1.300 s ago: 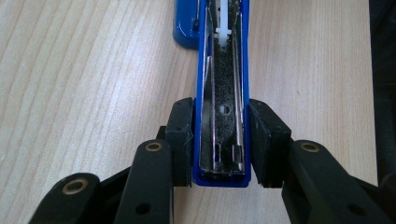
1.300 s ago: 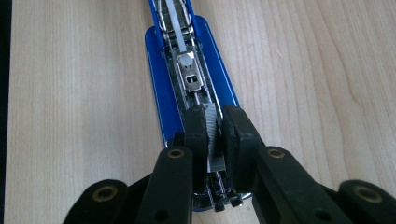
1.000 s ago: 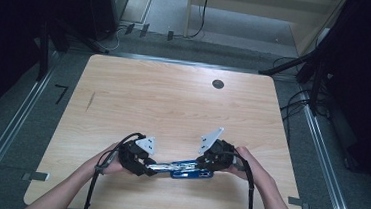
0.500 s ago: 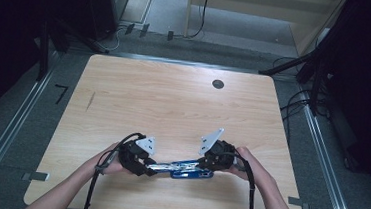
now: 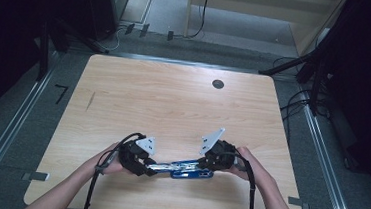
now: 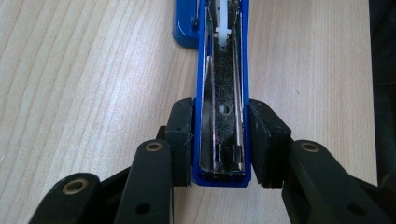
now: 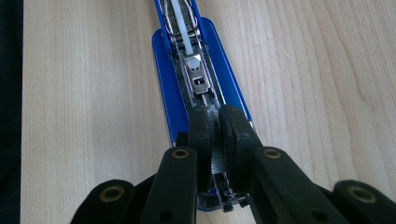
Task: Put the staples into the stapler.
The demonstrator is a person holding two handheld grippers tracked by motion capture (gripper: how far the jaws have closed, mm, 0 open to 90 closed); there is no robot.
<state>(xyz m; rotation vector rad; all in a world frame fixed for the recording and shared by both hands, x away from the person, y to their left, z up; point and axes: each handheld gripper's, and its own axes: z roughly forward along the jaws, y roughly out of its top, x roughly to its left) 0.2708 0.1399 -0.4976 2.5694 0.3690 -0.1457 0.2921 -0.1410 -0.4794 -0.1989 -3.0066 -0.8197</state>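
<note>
High view: opened blue stapler (image 5: 184, 168) on bare table (image 5: 173, 103), clamped endwise between left gripper (image 5: 143, 165) and right gripper (image 5: 208, 165), cables alongside.

What I can't see well

My black pads (image 6: 181, 140) cover both sides of the blue stapler (image 6: 222, 93), and its far end runs off the top of my left gripper view. In the right gripper view its near end (image 7: 219, 198) hides under my pads (image 7: 233, 140). The dark spot (image 5: 218, 84) at the upper middle of the table is too small to tell.

Black hand-held gripper (image 6: 219, 140), brass rivets, trailing cable
</note>
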